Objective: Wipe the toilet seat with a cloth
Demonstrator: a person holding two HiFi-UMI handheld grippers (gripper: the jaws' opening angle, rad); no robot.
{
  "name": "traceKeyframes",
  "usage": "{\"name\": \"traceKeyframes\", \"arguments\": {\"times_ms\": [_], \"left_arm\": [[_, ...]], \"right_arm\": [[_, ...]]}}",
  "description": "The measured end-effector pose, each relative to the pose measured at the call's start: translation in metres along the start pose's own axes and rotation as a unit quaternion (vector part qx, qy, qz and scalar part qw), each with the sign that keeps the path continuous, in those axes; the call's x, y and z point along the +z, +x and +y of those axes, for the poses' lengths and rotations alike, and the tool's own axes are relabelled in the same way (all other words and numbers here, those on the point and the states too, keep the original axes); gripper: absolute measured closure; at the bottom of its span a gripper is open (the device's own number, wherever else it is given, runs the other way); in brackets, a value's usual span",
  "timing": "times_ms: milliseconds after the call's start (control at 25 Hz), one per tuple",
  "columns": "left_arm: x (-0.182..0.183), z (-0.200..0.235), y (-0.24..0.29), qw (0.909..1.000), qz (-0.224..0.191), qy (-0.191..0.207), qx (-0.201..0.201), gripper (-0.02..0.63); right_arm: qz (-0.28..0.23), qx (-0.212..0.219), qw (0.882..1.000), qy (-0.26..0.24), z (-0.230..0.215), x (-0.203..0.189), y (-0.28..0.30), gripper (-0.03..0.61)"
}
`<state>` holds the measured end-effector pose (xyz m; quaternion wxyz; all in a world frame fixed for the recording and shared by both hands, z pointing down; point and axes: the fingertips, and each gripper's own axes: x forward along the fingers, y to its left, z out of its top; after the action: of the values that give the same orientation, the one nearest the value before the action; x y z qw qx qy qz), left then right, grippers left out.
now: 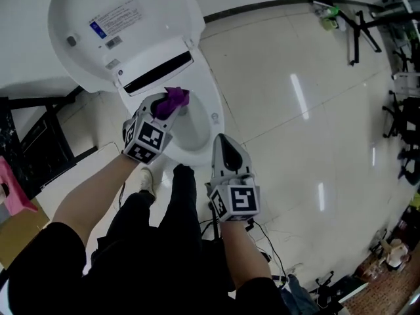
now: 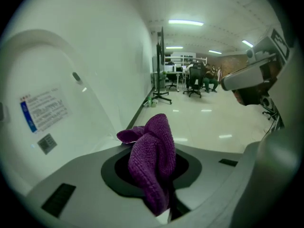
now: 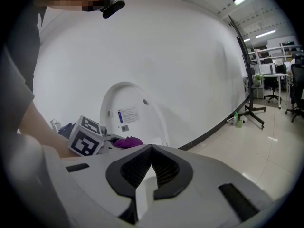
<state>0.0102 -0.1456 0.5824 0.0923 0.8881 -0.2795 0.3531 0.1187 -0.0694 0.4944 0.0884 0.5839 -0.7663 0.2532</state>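
The white toilet seat [image 1: 212,102] lies down around the bowl, and the lid [image 1: 115,25] stands raised behind it. My left gripper [image 1: 168,105] is shut on a purple cloth [image 1: 174,99] and hovers over the back left of the seat, just under the lid's hinge. In the left gripper view the cloth [image 2: 153,158] bulges up out of the jaws of the left gripper [image 2: 159,194], with the lid [image 2: 45,110] to the left. My right gripper [image 1: 227,151] is shut and empty, by the seat's front right edge. The right gripper view shows its closed jaws [image 3: 148,167], the cloth [image 3: 127,141] and the lid [image 3: 129,114].
A black cabinet [image 1: 31,140] and a pink object [image 1: 9,192] stand at the left. A black stand [image 1: 362,30] and a green bottle [image 1: 329,20] sit by the far wall. Cables [image 1: 270,243] trail on the glossy tile floor near the person's dark-trousered legs and a shoe [image 1: 146,180].
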Motion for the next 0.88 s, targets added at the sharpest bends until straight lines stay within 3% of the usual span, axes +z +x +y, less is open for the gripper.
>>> {"name": "traceKeyframes", "arguments": {"times_ms": [440, 640, 880], "left_arm": [[-0.001, -0.033, -0.289, 0.9949, -0.1, 0.013, 0.002, 0.52], [-0.005, -0.05, -0.376, 0.9915, -0.128, 0.017, 0.011, 0.52], [-0.003, -0.088, -0.43, 0.9891, -0.143, 0.033, 0.015, 0.52]], "right_arm": [[-0.034, -0.024, 0.998, -0.044, 0.211, 0.03, -0.124, 0.563], [-0.05, -0.022, 0.996, -0.068, 0.263, 0.049, -0.172, 0.563], [-0.063, 0.002, 0.995, -0.083, 0.286, 0.065, -0.21, 0.563]]}}
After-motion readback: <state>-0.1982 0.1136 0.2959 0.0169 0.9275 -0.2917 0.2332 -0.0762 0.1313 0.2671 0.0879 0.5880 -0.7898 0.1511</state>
